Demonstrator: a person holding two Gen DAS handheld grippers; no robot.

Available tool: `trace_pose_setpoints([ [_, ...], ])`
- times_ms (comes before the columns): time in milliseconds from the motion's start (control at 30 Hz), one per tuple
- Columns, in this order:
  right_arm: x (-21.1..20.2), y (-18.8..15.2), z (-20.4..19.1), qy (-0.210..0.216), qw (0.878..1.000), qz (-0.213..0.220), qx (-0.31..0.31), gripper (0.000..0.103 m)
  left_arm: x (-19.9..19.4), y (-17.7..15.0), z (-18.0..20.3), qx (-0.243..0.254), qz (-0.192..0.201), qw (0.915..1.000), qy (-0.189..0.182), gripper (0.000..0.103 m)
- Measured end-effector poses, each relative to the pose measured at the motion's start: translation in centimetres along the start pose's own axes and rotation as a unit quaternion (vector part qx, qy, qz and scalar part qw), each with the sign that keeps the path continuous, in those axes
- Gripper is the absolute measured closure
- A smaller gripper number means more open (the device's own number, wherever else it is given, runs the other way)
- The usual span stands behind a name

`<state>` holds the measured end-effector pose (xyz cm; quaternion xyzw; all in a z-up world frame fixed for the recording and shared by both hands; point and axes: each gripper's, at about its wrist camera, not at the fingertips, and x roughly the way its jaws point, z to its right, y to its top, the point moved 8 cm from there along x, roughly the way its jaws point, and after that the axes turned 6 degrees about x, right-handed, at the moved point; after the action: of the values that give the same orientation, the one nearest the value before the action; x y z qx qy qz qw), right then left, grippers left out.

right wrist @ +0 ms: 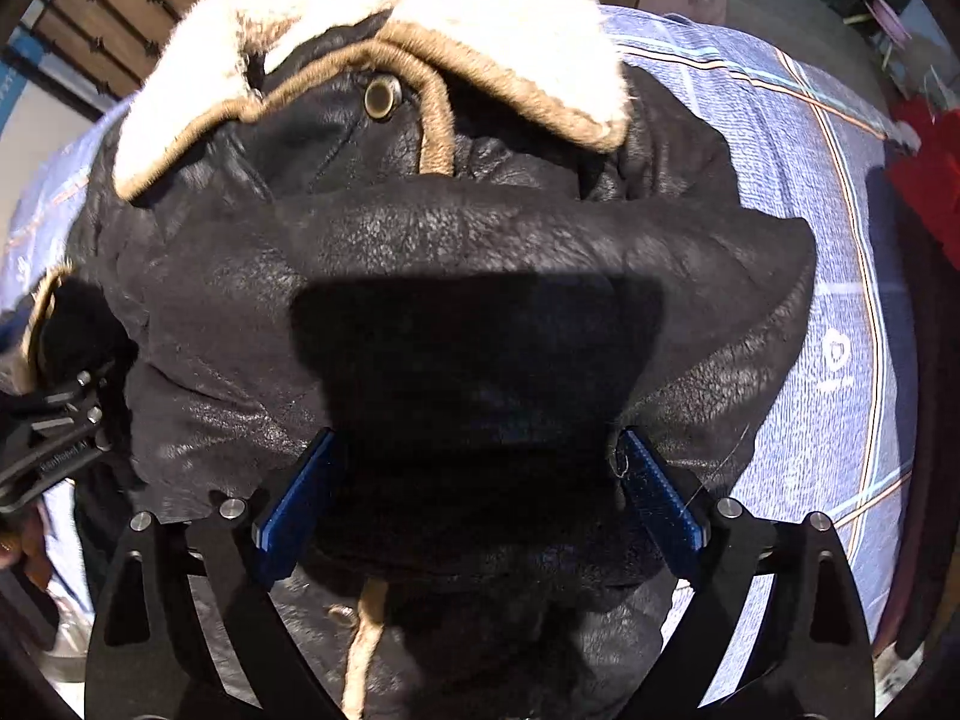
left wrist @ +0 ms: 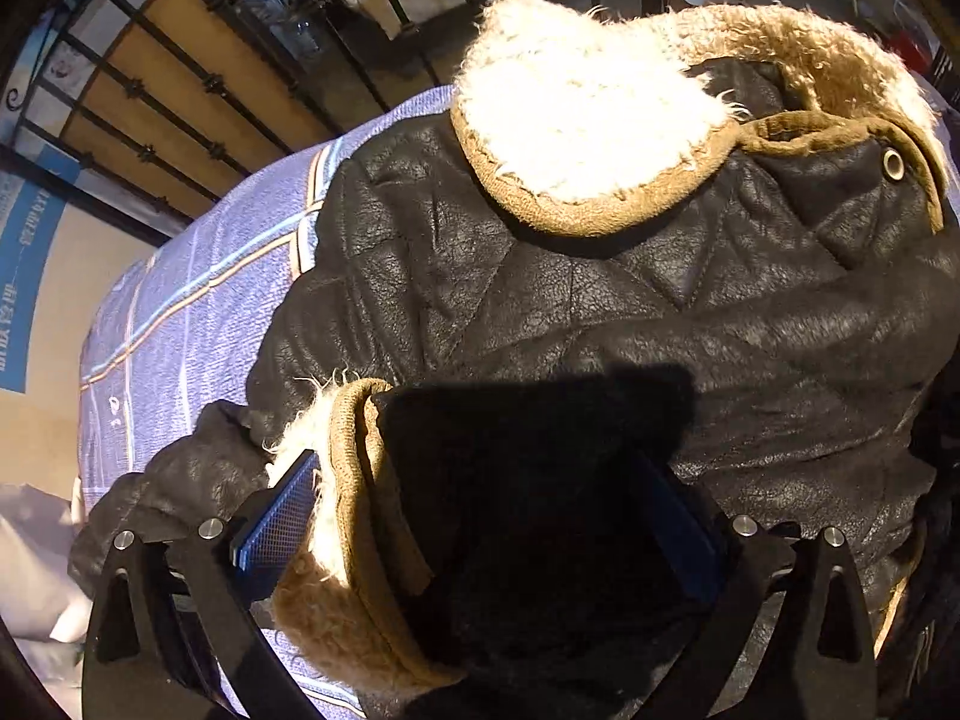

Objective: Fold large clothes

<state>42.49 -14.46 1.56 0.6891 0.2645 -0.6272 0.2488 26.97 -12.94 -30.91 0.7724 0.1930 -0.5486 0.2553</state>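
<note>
1. Jacket [left wrist: 600, 300], black leather with quilted stitching, lies spread over most of the bed, collar end away from me, lit by hard sunlight.
2. Sheet [left wrist: 198, 312] under it is blue-violet with thin orange, white and pale blue stripes; it shows to the left of the jacket in my left view and to the right in my right view [right wrist: 828, 312].
3. Railing [left wrist: 180, 90], dark metal with wood panels behind, stands beyond the bed's far left edge.
4. Collar [right wrist: 456, 18] is pale, sunlit fleece with a tan knitted edge, lying open on the chest; a brass eyelet [right wrist: 382, 97] sits just beneath it.
5. My left gripper [left wrist: 480, 516] has its jaws wide apart around the sleeve cuff [left wrist: 360, 516], whose tan, fleece-lined rim touches the left blue pad [left wrist: 276, 522]; whether they press it I cannot tell.
6. My right gripper [right wrist: 477, 498] likewise has its jaws wide apart, with a thick fold of black leather between the blue pads; I cannot tell if they pinch it.
7. My left gripper also shows at the left edge of the right view [right wrist: 54, 444], close beside the jacket.
</note>
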Motion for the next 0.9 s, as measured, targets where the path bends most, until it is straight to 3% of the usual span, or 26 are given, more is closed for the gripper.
trace_pose_setpoints([
  [367, 3.2, 0.8, -1.1, -0.044, 0.999, -0.011, -0.027, 0.008, 1.8, -0.3, 0.3, 0.007, 0.009, 0.9999, -0.004, 0.004],
  [533, 2.8, 0.8, -1.4, -0.04, 0.999, 0.002, -0.027, 0.008, 0.0, -0.4, -0.1, 0.014, 0.04, 0.9991, 0.002, 0.005],
  [600, 1.6, 0.3, -1.5, -0.035, 0.999, 0.015, -0.01, 0.008, -2.2, -0.7, -1.0, -0.021, 0.069, 0.9973, -0.009, 0.006],
  [633, 0.7, 0.1, -1.4, -0.03, 0.999, 0.026, 0.002, 0.008, -3.9, -1.2, -1.8, -0.058, 0.094, 0.9934, -0.034, 0.006],
  [767, -4.1, -1.5, -1.9, 0.013, 0.994, 0.101, 0.03, 0.008, -8.3, -4.9, -5.7, -0.179, 0.131, 0.969, -0.108, 0.006],
  [833, -5.8, -2.8, -2.6, 0.024, 0.992, 0.12, 0.023, 0.008, -9.1, -7.4, -7.1, -0.214, 0.128, 0.9621, -0.11, 0.006],
  [900, -6.2, -4.1, -3.7, 0.032, 0.993, 0.111, 0.008, 0.008, -9.0, -10.2, -8.9, -0.235, 0.112, 0.9605, -0.097, 0.006],
])
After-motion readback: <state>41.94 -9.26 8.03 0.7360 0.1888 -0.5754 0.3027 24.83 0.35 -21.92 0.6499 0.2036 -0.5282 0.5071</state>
